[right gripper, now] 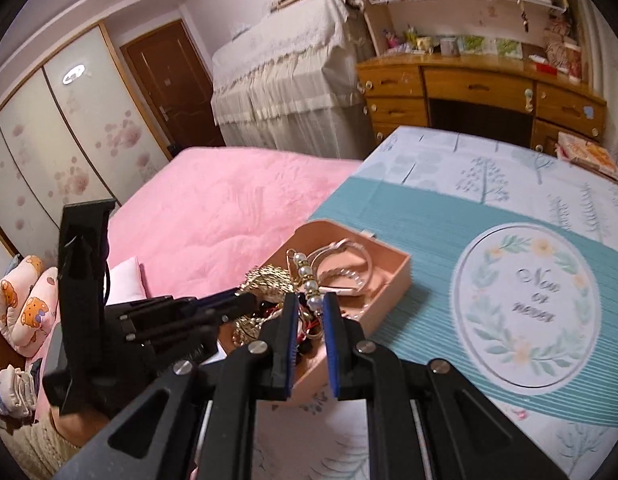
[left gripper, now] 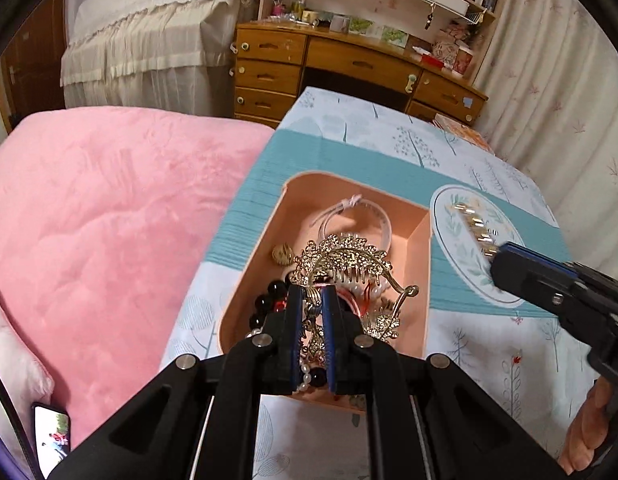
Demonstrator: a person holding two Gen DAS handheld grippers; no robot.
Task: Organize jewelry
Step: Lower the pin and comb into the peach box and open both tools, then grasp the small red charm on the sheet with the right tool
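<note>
A pink open box (left gripper: 425,240) on the patterned tablecloth holds a tangle of jewelry: black beads (left gripper: 269,300), a white bangle (left gripper: 373,216), a small gold pendant (left gripper: 283,255). My left gripper (left gripper: 313,294) is over the near end of the box, shut on a gold filigree hair comb (left gripper: 349,258) that fans out beyond its tips. My right gripper (right gripper: 311,304) is shut on a strand of pearls and gold links (right gripper: 309,285) that stands up from its jaws. In the left wrist view the right gripper (left gripper: 495,260) and its blurred strand (left gripper: 475,226) are over the oval print, to the right of the box.
A pink blanket (left gripper: 109,220) covers the bed to the left of the table, with a phone (left gripper: 53,432) at its near edge. A wooden desk (left gripper: 349,64) with drawers stands beyond the table. An orange book (right gripper: 589,156) lies at the far right corner.
</note>
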